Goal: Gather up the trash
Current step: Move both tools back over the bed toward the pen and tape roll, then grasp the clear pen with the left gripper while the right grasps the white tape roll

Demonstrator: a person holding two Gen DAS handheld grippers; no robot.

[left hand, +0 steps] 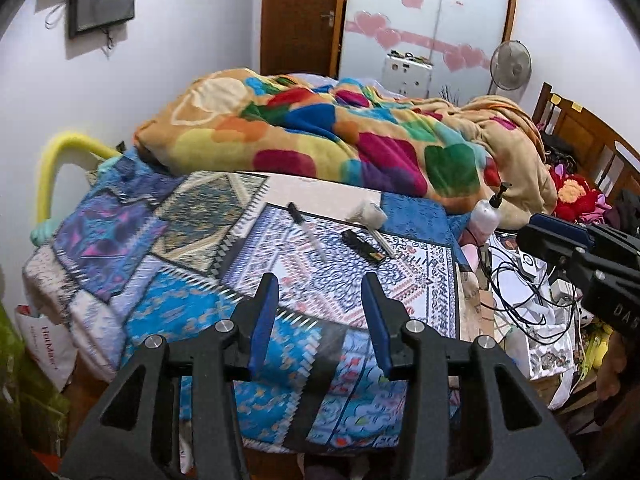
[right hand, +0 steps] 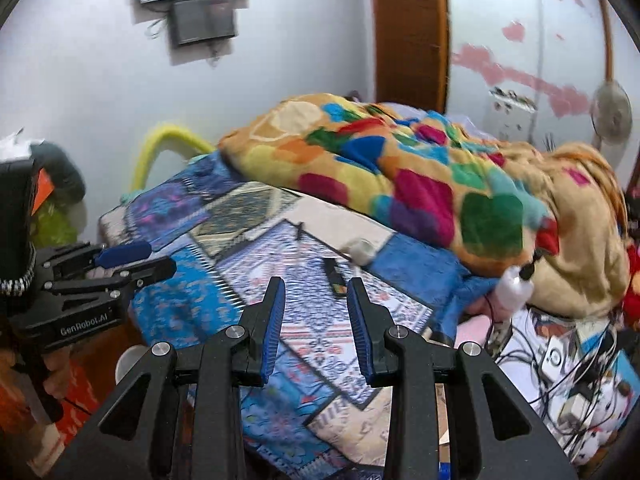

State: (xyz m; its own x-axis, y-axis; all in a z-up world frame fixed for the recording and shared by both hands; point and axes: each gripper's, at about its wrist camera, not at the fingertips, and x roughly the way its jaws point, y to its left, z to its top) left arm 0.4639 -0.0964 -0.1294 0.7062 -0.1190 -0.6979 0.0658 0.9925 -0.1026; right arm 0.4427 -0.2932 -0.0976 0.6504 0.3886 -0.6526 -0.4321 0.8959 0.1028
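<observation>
On the patterned bedspread [left hand: 168,308] lie a white crumpled roll [left hand: 366,216], a small black packet [left hand: 360,246] and a thin black-and-clear pen-like stick [left hand: 306,228]. My left gripper [left hand: 320,280] hovers over the near part of the bed, short of them, open with nothing between its blue pads. The right wrist view shows the same white roll [right hand: 360,250], black packet [right hand: 335,276] and stick [right hand: 298,230] beyond my right gripper [right hand: 315,282], which is also open and empty. The left gripper [right hand: 160,260] shows at that view's left edge, the right gripper [left hand: 532,232] at the other view's right edge.
A bunched multicoloured blanket [left hand: 320,136] covers the far half of the bed. A pump bottle [left hand: 486,216] stands at the bed's right edge beside a tangle of cables and chargers [left hand: 528,292]. A yellow foam tube [left hand: 52,168] and a white bag [left hand: 48,344] sit to the left.
</observation>
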